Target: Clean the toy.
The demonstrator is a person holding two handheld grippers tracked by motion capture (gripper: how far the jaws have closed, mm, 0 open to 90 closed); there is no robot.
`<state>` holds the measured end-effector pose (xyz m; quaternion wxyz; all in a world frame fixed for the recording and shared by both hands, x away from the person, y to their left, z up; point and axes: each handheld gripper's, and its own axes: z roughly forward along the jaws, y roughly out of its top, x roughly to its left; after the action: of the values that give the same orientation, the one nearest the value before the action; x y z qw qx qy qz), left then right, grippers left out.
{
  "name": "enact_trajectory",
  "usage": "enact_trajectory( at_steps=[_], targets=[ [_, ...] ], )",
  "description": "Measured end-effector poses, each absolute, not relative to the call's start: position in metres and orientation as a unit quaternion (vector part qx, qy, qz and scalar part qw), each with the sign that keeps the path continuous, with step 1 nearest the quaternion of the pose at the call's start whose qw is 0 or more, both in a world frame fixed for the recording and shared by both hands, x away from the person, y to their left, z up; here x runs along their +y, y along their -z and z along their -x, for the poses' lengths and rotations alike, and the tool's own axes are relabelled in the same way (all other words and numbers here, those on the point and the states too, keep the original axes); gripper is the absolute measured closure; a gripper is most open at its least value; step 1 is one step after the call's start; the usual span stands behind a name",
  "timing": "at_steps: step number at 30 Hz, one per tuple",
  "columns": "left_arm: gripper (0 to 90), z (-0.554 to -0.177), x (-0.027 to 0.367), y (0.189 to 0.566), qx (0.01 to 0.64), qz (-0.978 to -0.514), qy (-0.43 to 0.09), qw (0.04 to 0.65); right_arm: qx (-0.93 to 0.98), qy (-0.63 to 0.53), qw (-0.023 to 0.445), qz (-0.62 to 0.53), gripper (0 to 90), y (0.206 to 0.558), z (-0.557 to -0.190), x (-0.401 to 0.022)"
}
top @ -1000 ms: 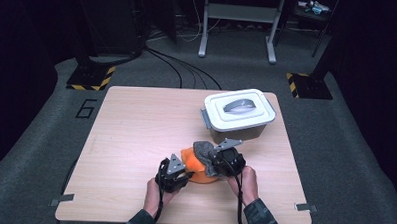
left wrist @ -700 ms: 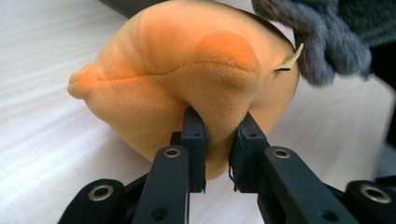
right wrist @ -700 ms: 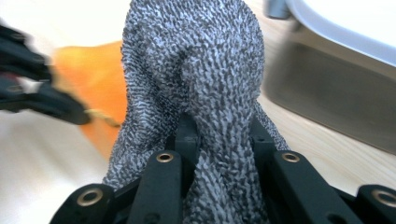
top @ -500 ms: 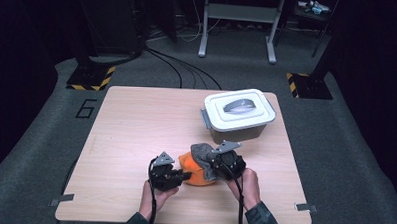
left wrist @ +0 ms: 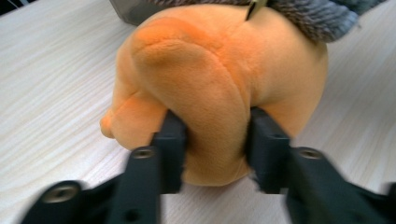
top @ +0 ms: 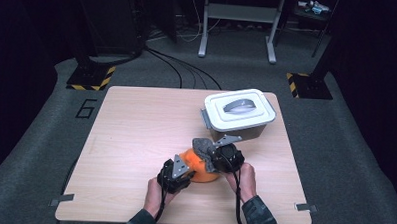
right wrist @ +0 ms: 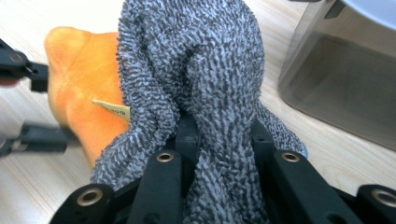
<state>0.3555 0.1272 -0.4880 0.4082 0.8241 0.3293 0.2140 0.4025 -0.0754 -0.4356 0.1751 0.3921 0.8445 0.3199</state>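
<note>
An orange plush toy (top: pixel 200 168) lies on the wooden table (top: pixel 136 125) near its front edge, with a grey knitted cloth (top: pixel 201 143) over its far side. My left gripper (top: pixel 186 169) comes at the toy from the left. In the left gripper view its pads (left wrist: pixel 172 140) press into a fold of the orange plush (left wrist: pixel 219 79); the jaws have just been opening slightly with the plush still between them. My right gripper (top: pixel 211 153) is shut on the grey cloth (right wrist: pixel 210 56), bunched between its jaws (right wrist: pixel 222 135). A small yellow tag (right wrist: pixel 112 108) sticks out of the toy.
A grey plastic box with a white handled lid (top: pixel 239 111) stands just behind the toy at the back right, its wall (right wrist: pixel 345 84) close to the right gripper. Bare tabletop stretches to the left and back left.
The left gripper shifted slightly left, then came back against the toy. The right gripper and the grey cloth have hardly moved.
</note>
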Motion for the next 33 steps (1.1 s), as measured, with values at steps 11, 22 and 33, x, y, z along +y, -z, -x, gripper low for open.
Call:
enact_trajectory(
  at_steps=[11, 22, 33],
  targets=[
    [77.6, -0.355, 0.154, 0.473, 0.4, -0.775, -0.079, 0.484, 0.833, -0.35, 0.209, -0.373, 72.4, 0.391, -0.378, -0.087],
    [71.7, -0.362, 0.164, 0.483, 0.41, -0.774, -0.072, 0.477, 0.859, -0.33, 0.158, -0.359, 72.5, 0.42, -0.39, -0.06],
    [71.0, -0.362, 0.145, 0.48, 0.389, -0.786, -0.124, 0.464, 0.845, -0.34, 0.172, -0.375, 72.4, 0.42, -0.391, -0.072]
  ],
)
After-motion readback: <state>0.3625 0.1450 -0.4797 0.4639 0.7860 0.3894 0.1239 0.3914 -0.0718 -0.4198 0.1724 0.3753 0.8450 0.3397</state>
